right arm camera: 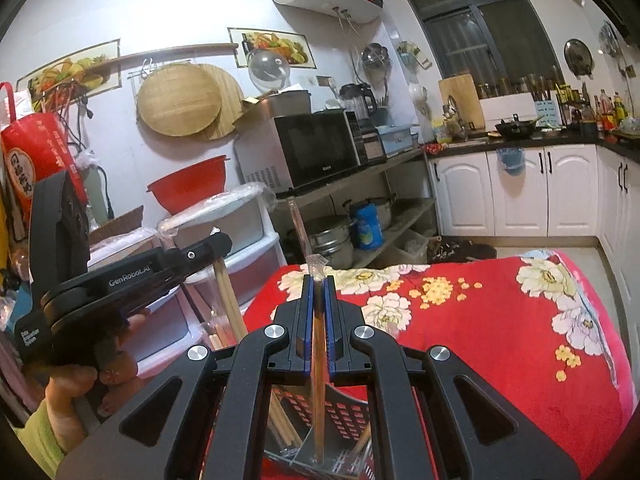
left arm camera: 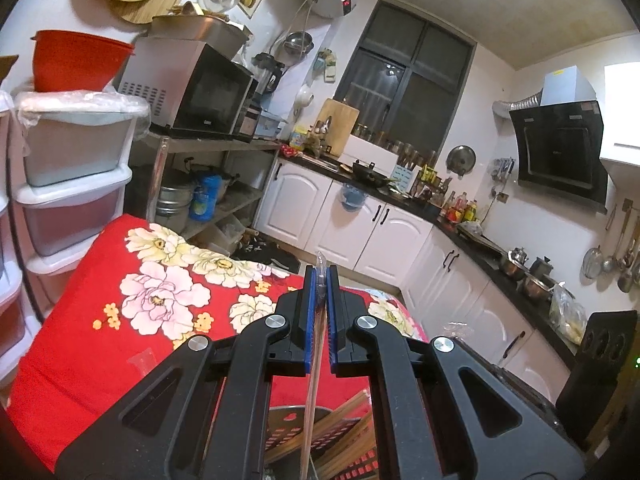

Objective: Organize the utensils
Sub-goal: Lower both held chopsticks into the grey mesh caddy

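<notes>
My left gripper [left arm camera: 320,276] is shut on a pair of chopsticks in a clear plastic sleeve [left arm camera: 310,392]; the sleeve's tip pokes out past the blue pads. Under it stands a perforated metal utensil holder [left arm camera: 296,428] with several wooden chopsticks [left arm camera: 344,432]. My right gripper [right arm camera: 319,280] is shut on another sleeved pair of chopsticks [right arm camera: 319,380], which hangs down over the holder [right arm camera: 344,412]. In the right wrist view the left gripper [right arm camera: 208,246] is at the left, held by a hand, with its chopsticks [right arm camera: 228,304] pointing down.
A table under a red flowered cloth [left arm camera: 120,320] carries the holder. White plastic drawers [left arm camera: 72,200] stand left of it. A metal shelf with a microwave [left arm camera: 200,92] and pots is behind. White cabinets [left arm camera: 360,232] and a cluttered counter run along the far wall.
</notes>
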Motion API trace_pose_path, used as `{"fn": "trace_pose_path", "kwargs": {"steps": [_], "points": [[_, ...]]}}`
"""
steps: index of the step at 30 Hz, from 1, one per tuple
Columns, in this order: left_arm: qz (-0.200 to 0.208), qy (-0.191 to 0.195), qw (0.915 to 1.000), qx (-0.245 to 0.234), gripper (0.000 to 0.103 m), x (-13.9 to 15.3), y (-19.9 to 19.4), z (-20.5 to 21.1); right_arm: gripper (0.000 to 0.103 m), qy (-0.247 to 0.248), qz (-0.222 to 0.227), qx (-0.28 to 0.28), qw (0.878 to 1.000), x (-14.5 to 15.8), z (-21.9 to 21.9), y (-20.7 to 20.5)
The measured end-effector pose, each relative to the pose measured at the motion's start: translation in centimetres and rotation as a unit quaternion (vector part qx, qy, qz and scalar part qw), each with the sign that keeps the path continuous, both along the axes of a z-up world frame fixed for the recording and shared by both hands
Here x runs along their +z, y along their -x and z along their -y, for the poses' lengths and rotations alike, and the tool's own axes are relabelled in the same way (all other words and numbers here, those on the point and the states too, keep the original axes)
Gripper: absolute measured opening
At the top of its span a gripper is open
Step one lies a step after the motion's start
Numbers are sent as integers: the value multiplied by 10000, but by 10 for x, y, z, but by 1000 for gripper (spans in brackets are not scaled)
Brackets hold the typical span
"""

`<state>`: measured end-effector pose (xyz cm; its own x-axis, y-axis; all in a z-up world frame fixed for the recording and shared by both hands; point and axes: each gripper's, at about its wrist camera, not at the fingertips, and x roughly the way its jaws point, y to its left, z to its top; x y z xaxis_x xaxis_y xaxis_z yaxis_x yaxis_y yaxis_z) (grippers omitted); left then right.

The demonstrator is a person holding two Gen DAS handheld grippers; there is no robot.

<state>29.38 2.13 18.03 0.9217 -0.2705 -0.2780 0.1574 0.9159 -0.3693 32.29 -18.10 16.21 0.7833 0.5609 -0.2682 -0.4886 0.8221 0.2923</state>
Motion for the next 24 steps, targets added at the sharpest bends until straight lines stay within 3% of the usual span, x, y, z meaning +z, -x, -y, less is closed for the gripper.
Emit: {"fn": "trace_pose_path", "kwargs": {"steps": [24], "points": [[-212, -108, 9997, -90, 1, -47, 4, 7, 5, 450, -341, -236, 9981, -40, 6, 5]]}}
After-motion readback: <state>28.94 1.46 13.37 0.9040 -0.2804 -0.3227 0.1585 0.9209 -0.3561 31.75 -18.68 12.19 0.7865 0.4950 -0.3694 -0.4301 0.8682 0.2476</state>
